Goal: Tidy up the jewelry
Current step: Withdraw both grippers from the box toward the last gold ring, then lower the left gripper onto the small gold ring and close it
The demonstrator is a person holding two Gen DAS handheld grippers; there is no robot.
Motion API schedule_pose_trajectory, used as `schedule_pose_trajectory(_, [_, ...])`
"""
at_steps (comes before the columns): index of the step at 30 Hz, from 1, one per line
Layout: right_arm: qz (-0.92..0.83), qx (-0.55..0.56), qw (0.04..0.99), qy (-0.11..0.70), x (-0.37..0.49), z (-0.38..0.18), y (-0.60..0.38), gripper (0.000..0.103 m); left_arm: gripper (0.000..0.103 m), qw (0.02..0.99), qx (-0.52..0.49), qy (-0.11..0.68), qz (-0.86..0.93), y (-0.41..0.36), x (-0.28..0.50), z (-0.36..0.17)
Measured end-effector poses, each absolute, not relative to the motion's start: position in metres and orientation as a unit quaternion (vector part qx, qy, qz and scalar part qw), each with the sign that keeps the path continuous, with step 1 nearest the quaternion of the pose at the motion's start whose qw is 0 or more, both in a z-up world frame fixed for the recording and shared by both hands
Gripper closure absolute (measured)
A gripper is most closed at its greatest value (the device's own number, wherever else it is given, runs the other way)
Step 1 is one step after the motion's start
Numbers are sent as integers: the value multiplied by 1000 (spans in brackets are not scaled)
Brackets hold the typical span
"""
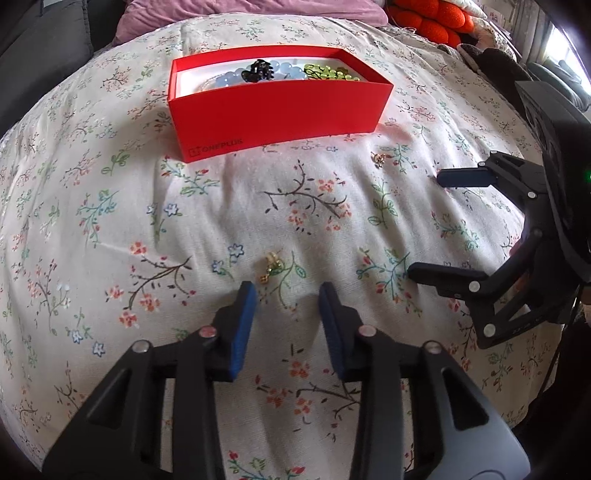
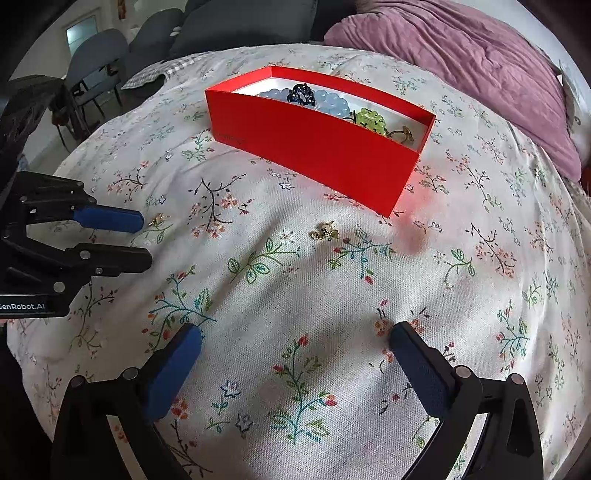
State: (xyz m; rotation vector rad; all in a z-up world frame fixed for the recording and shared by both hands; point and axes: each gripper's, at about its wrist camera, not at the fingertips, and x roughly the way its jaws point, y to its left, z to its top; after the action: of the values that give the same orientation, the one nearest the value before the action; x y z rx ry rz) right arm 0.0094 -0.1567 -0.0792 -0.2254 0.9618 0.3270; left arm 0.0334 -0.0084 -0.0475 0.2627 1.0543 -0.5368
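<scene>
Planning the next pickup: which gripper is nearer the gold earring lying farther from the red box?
Left. The left gripper sits open just short of that earring; the right gripper hangs off to its right.

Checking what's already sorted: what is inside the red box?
Inside the red box lie a pale blue bead strand, a dark blue-black piece on top of it, a yellow-green beaded piece and a small gold piece. The near wall hides the box floor.

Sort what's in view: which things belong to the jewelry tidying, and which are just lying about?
Job:
red box
bead bracelets inside it
gold earring near left gripper
gold earring ahead of right gripper

Lying about:
purple blanket
orange cushion
chairs
</scene>
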Motion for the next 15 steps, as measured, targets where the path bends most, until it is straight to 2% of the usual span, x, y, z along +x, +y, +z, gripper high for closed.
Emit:
schedule_pose_trajectory(6, [156, -109, 870, 455, 18, -78, -155, 0, 77, 823, 119, 494, -255, -10, 39, -48])
schedule_pose_trajectory(15, [155, -109, 874, 447, 26, -77, -153, 0, 78, 831, 114, 485, -248, -10, 46, -49])
